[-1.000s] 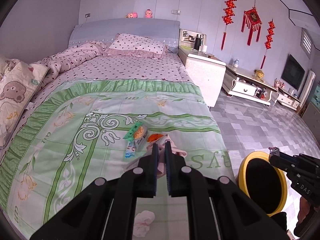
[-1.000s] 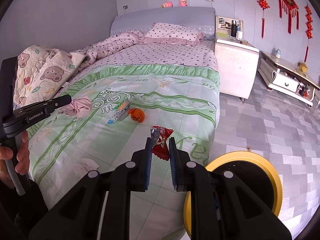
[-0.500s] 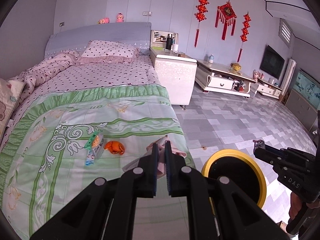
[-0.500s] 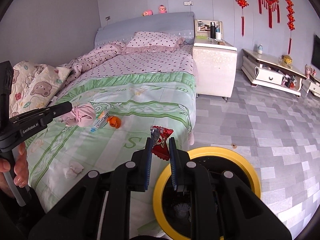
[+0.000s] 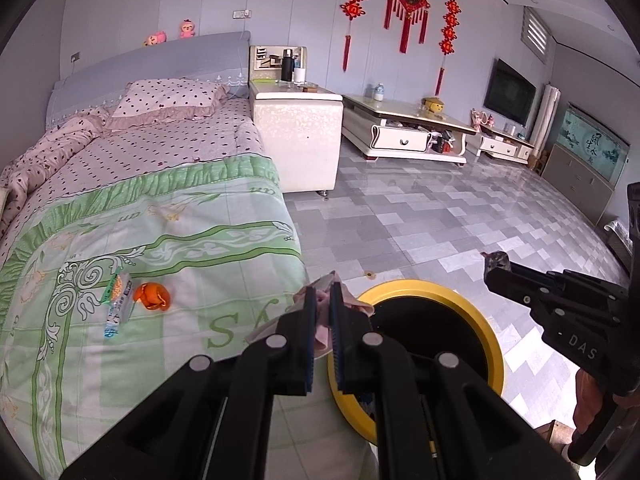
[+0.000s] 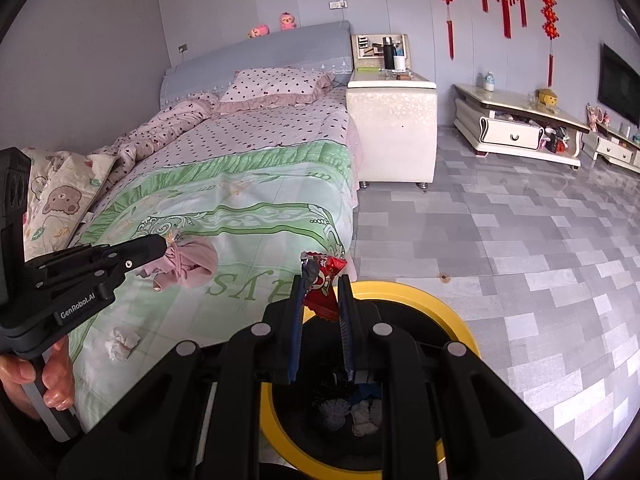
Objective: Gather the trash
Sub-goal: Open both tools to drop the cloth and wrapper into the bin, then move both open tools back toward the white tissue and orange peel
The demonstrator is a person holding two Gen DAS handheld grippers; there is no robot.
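The yellow-rimmed bin (image 6: 404,288) on the grey floor tiles beside the bed (image 5: 160,208) serves as landmark. Left of the bin, on the green bedspread, lie a snack packet (image 5: 117,300), an orange peel (image 5: 152,296) and, nearer the bed's foot, a crumpled tissue (image 6: 120,343). The left gripper (image 5: 321,300) has its fingers narrowed onto a pink wad of cloth or tissue (image 6: 188,266); a second ago it hung over the middle of the bedspread, and it now sits at the bed's edge, just left of the bin's rim. The right gripper (image 6: 320,292) has travelled likewise, from above the bed to directly over the bin's opening. Its fingers (image 6: 297,320), tight on the red snack wrapper (image 6: 322,286) half a second ago, now stand wider apart; the wrapper remains between them, above the bin, though whether they still touch it cannot be told. Earlier trash (image 6: 352,412) lies at the bin's bottom.
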